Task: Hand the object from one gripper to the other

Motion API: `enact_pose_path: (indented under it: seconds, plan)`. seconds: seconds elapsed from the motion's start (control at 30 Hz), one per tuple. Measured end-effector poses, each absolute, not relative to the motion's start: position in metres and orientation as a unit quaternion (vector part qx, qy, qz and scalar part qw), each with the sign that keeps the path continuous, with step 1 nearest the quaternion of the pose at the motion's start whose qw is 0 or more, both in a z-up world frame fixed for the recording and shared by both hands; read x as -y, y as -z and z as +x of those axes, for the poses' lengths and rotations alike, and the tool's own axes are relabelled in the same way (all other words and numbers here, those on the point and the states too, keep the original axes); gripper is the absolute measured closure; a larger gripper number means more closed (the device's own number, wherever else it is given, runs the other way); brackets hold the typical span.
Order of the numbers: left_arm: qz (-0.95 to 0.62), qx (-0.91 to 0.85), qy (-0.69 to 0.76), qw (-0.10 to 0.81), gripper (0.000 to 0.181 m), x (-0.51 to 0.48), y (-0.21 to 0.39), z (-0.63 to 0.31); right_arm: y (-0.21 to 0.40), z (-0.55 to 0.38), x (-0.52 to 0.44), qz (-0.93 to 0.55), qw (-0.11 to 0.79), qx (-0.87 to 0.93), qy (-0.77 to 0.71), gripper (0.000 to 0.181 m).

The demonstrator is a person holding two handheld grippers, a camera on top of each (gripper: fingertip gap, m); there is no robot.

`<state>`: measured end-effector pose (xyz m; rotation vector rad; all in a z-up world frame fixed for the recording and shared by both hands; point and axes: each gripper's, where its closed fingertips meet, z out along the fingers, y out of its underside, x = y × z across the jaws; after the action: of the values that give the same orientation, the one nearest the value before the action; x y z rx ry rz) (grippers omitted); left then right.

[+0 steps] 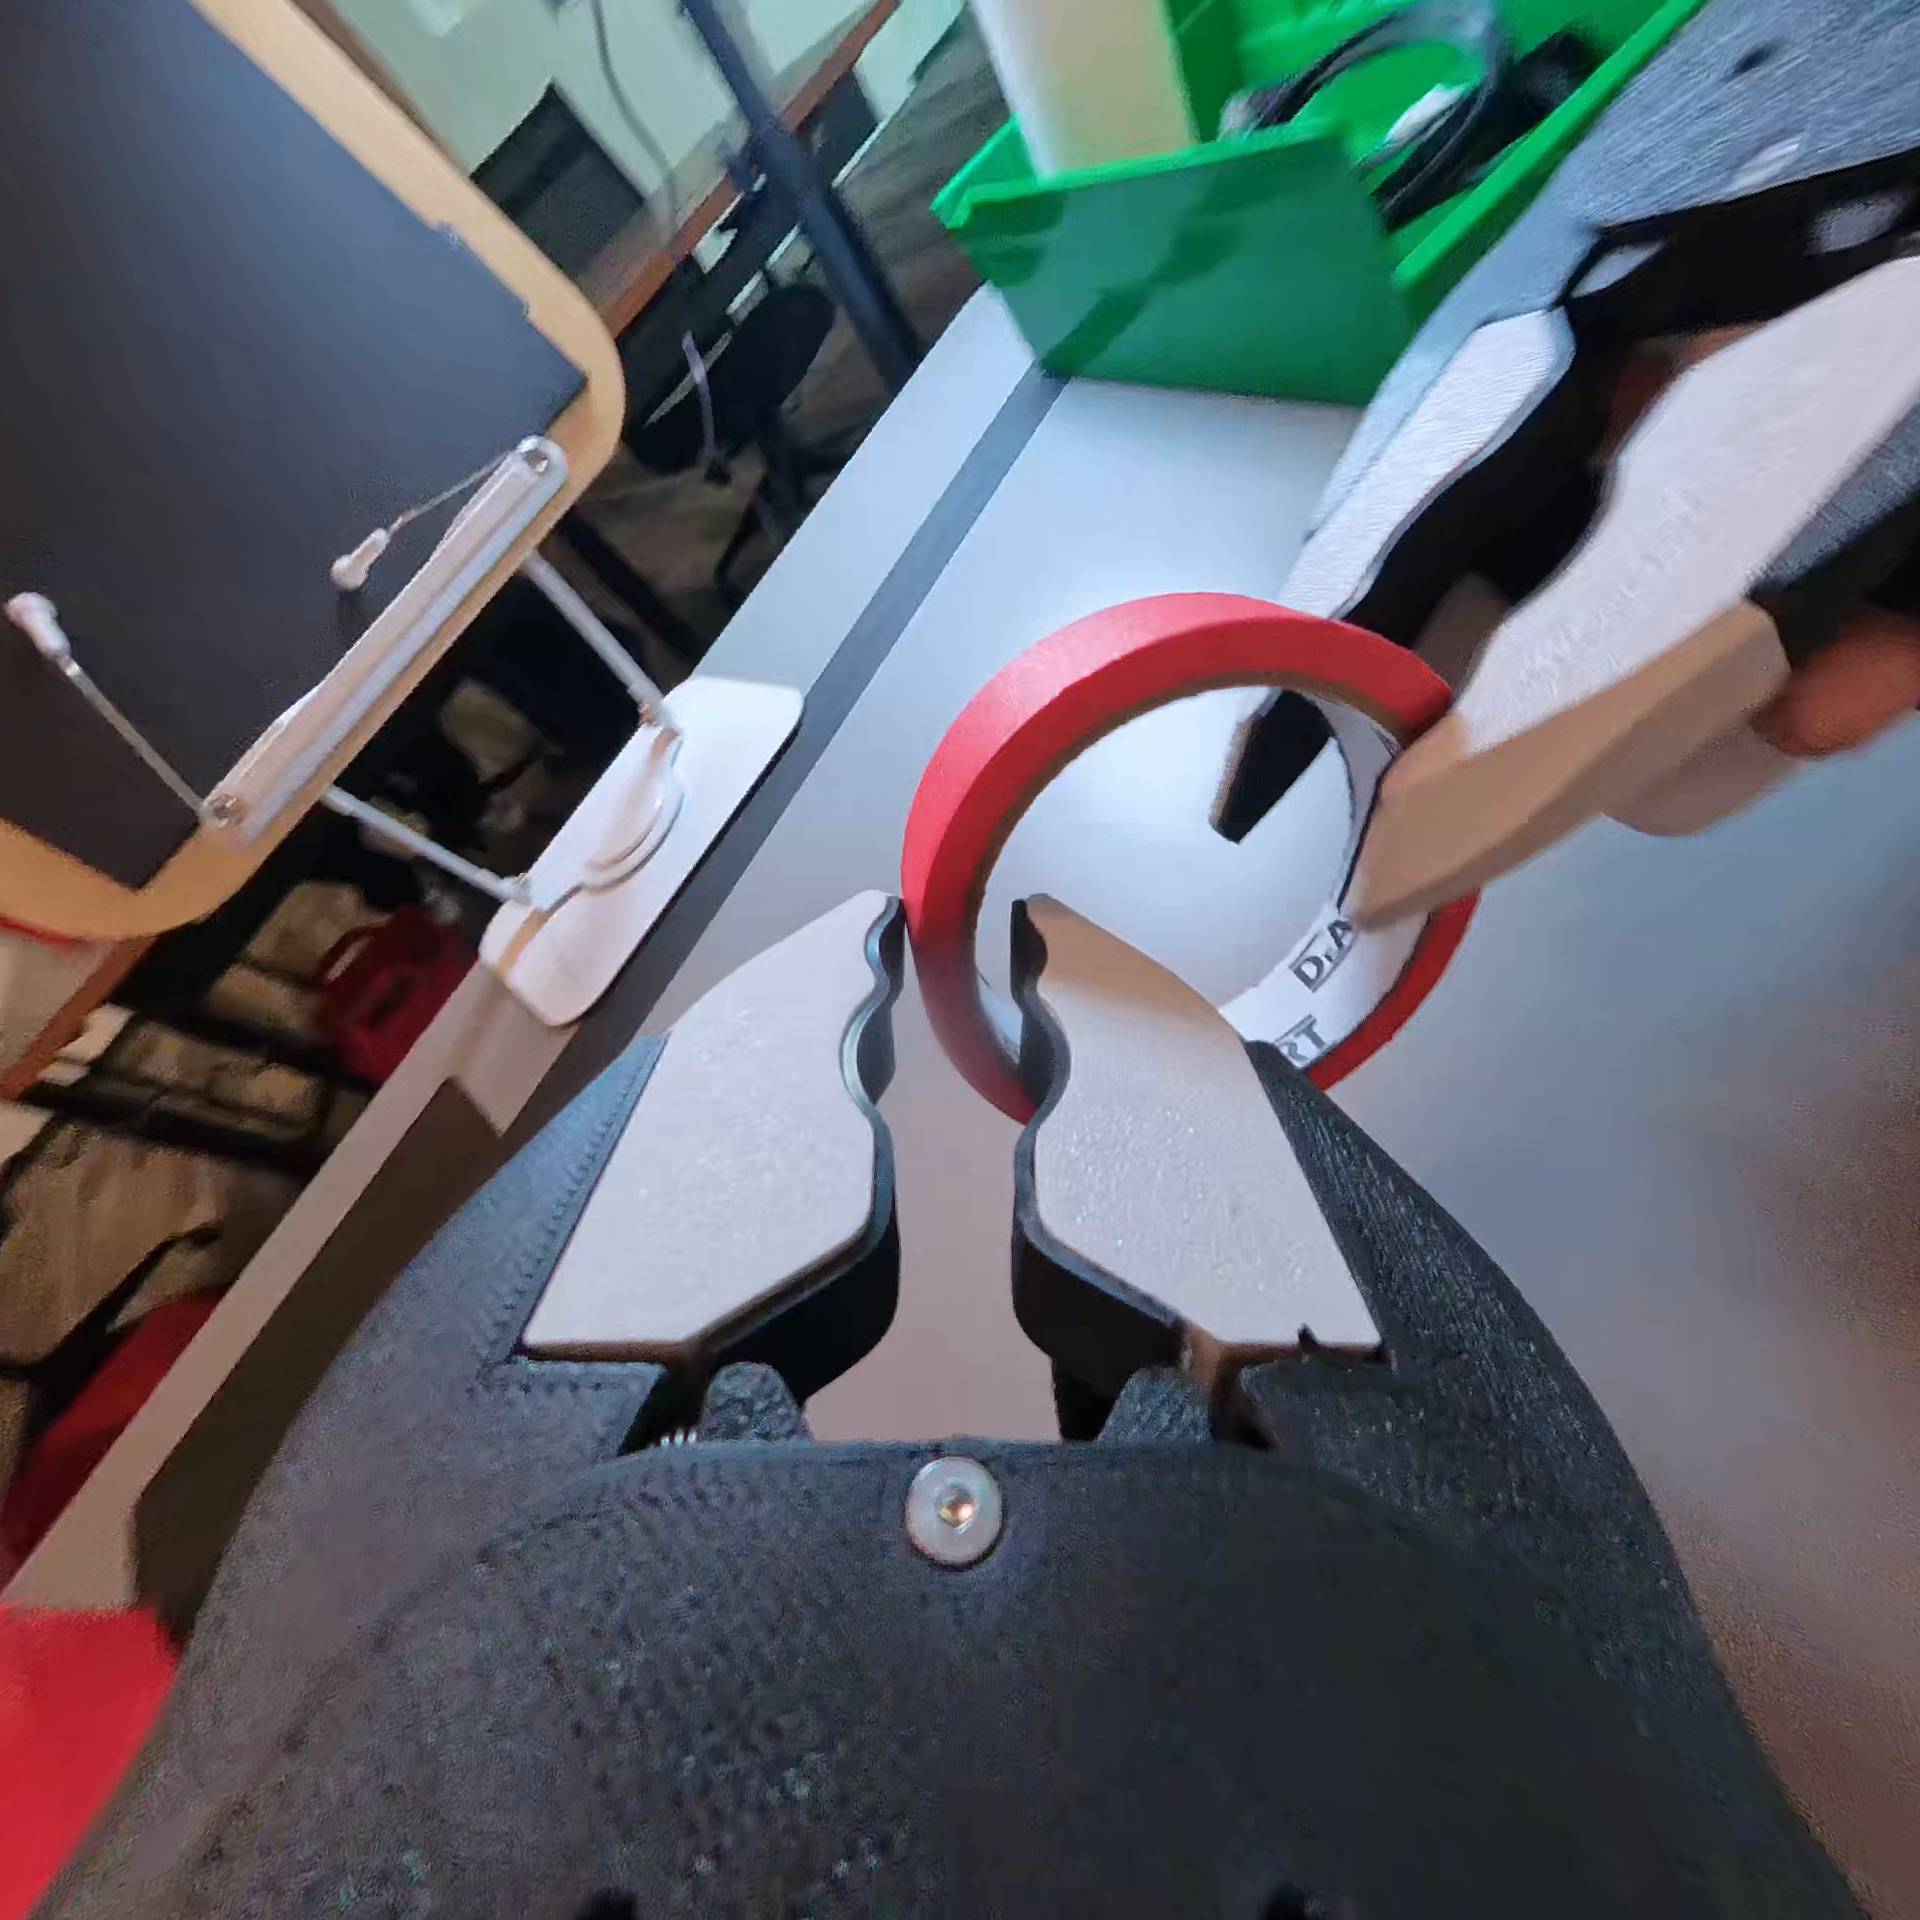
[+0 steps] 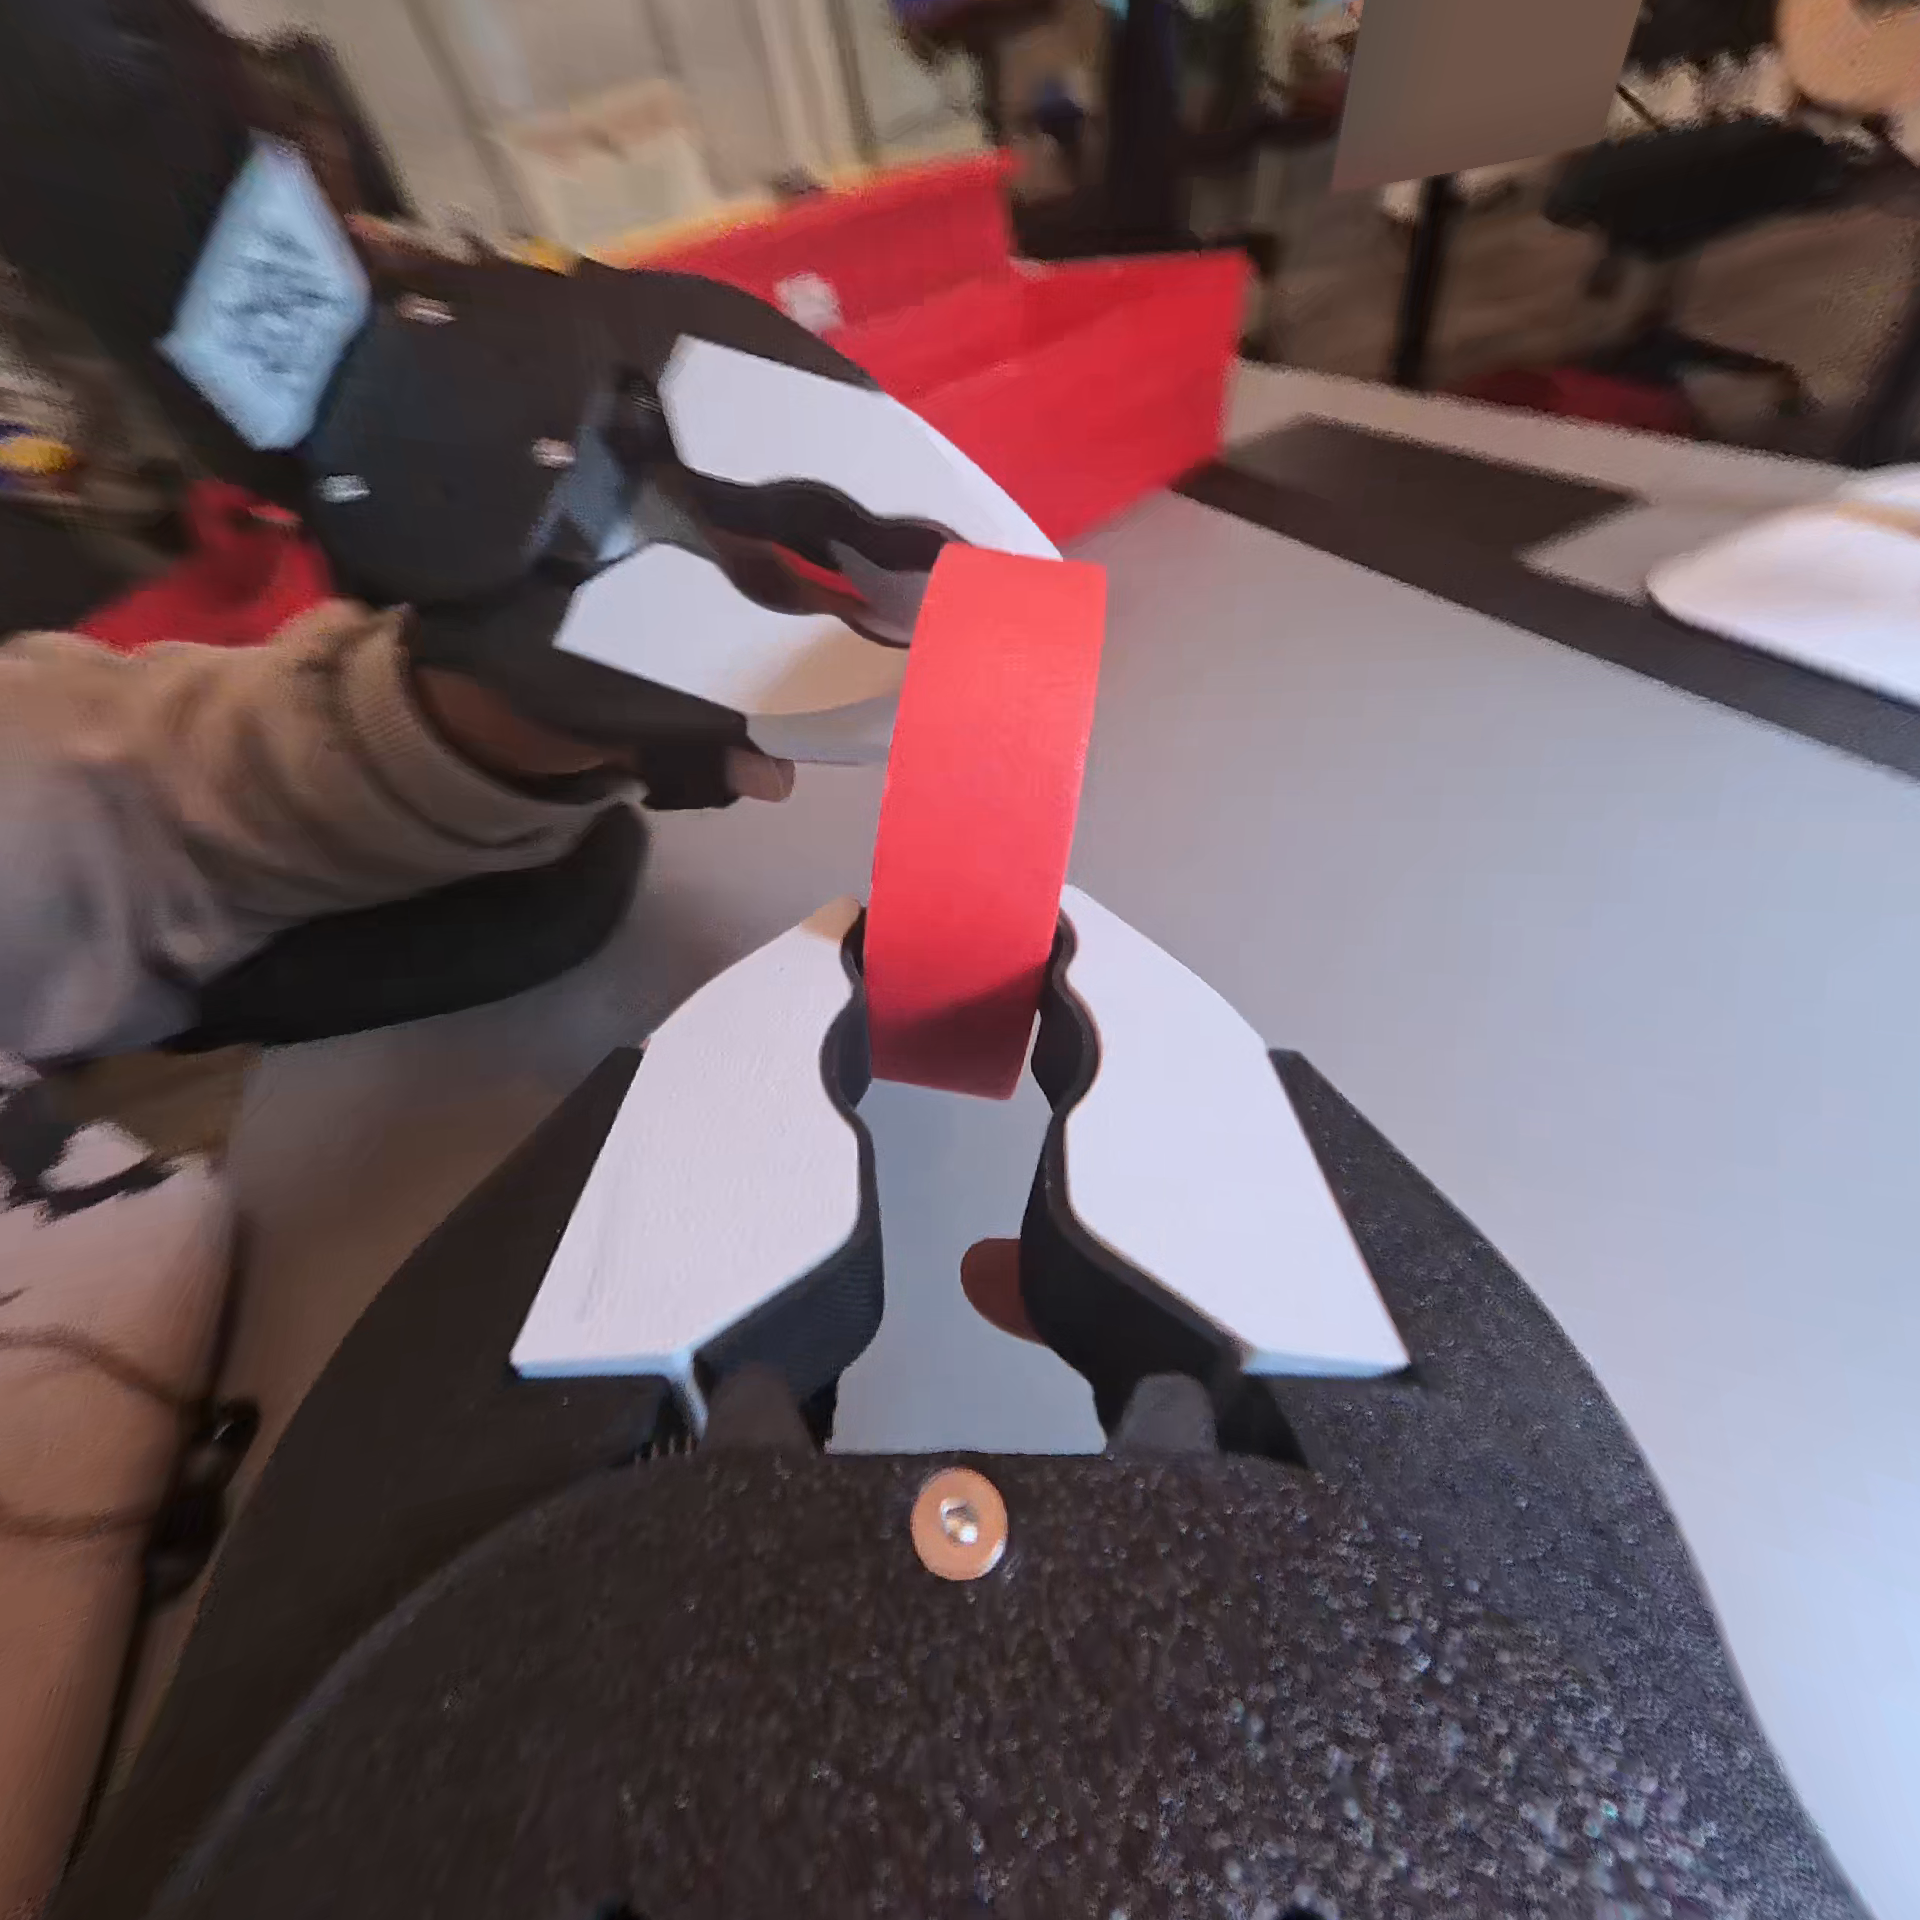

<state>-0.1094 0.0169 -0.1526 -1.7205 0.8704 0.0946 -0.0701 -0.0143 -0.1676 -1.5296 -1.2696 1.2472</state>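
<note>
A red tape roll (image 1: pixel 1039 707) is held in the air above the white table (image 1: pixel 1610 1195). My right gripper (image 2: pixel 961 914) is shut on the roll (image 2: pixel 987 779), one finger pressing each flat side. It also shows at the upper right of the left wrist view (image 1: pixel 1299 868), with one finger in front of the ring and one behind. My left gripper (image 1: pixel 956 914) is open and straddles the roll's band: one fingertip is inside the ring, the other outside, with small gaps on both sides. It also shows at the upper left of the right wrist view (image 2: pixel 966 644), jaws apart around the roll's far side.
A green bin (image 1: pixel 1195 281) stands at the table's far end. A dark wood-edged board (image 1: pixel 260 416) on a white stand base (image 1: pixel 644 852) is at the left edge. A red bin (image 2: pixel 1039 343) and a sleeved hand (image 2: pixel 312 779) lie beyond the roll. The gap from one gripper's tips to the other's is roughly 6 centimeters.
</note>
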Motion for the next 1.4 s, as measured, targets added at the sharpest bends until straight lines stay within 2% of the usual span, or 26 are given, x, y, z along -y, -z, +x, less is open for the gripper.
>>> enact_pose_path:
  seconds: [0.03, 0.17, 0.3, 0.37, 0.43, 0.5, 0.63, 0.73, 0.93, 0.97, 1.0, 1.1, 1.17, 1.23, 1.33, 1.4]
  plan:
    - [-0.723, -0.382, 0.017, 0.576, 0.16, -0.008, 0.143, -0.102, 0.157, -0.062, 0.016, -0.565, 0.383, 0.51, -0.524, 0.154]
    - [-0.659, -0.381, 0.342, 0.551, 0.147, 0.037, 0.102, -0.072, 0.113, -0.018, 0.036, -0.435, 0.299, 0.505, -0.683, 0.154]
    - [-0.575, -0.373, 0.607, 0.402, 0.127, 0.083, 0.095, -0.049, 0.092, -0.001, 0.059, -0.361, 0.237, 0.498, -0.752, 0.154]
    - [-0.546, -0.377, 0.652, 0.367, 0.123, 0.098, 0.095, -0.033, 0.094, 0.0, 0.072, -0.344, 0.195, 0.503, -0.769, 0.154]
    - [-0.525, -0.417, 0.638, 0.378, 0.149, 0.111, 0.098, -0.02, 0.108, -0.009, 0.077, -0.363, 0.179, 0.52, -0.752, 0.154]
    - [-0.54, -0.44, 0.59, 0.409, 0.159, 0.109, 0.103, -0.015, 0.122, -0.027, 0.055, -0.44, 0.222, 0.501, -0.711, 0.153]
    - [-0.66, -0.41, 0.368, 0.511, 0.162, 0.049, 0.13, -0.033, 0.139, -0.036, -0.019, -0.588, 0.352, 0.421, -0.594, 0.139]
    - [-0.714, -0.406, 0.168, 0.545, 0.162, 0.013, 0.154, -0.06, 0.134, -0.031, -0.025, -0.608, 0.344, 0.382, -0.605, 0.137]
    - [-0.715, -0.458, -0.063, 0.524, 0.163, -0.004, 0.191, -0.067, 0.148, -0.063, 0.012, -0.634, 0.314, 0.377, -0.597, 0.127]
    - [-0.705, -0.473, -0.102, 0.519, 0.163, -0.005, 0.196, -0.065, 0.15, -0.066, 0.01, -0.643, 0.331, 0.366, -0.586, 0.134]
    - [-0.687, -0.487, -0.15, 0.518, 0.163, -0.006, 0.196, -0.064, 0.153, -0.065, 0.003, -0.656, 0.349, 0.358, -0.565, 0.15]
    - [-0.638, -0.512, -0.26, 0.513, 0.162, -0.012, 0.188, -0.072, 0.149, -0.059, -0.005, -0.653, 0.357, 0.362, -0.562, 0.153]
    - [-0.637, -0.516, -0.22, 0.529, 0.161, -0.006, 0.181, -0.069, 0.143, -0.051, -0.011, -0.634, 0.363, 0.375, -0.571, 0.153]
    - [-0.653, -0.503, -0.116, 0.553, 0.154, 0.003, 0.169, -0.066, 0.128, -0.038, -0.004, -0.57, 0.343, 0.413, -0.622, 0.153]
    - [-0.683, -0.435, 0.173, 0.56, 0.151, 0.024, 0.142, -0.059, 0.109, -0.014, 0.012, -0.468, 0.331, 0.478, -0.666, 0.154]
    - [-0.673, -0.383, 0.365, 0.517, 0.143, 0.037, 0.123, -0.06, 0.098, -0.003, 0.028, -0.424, 0.299, 0.501, -0.692, 0.155]
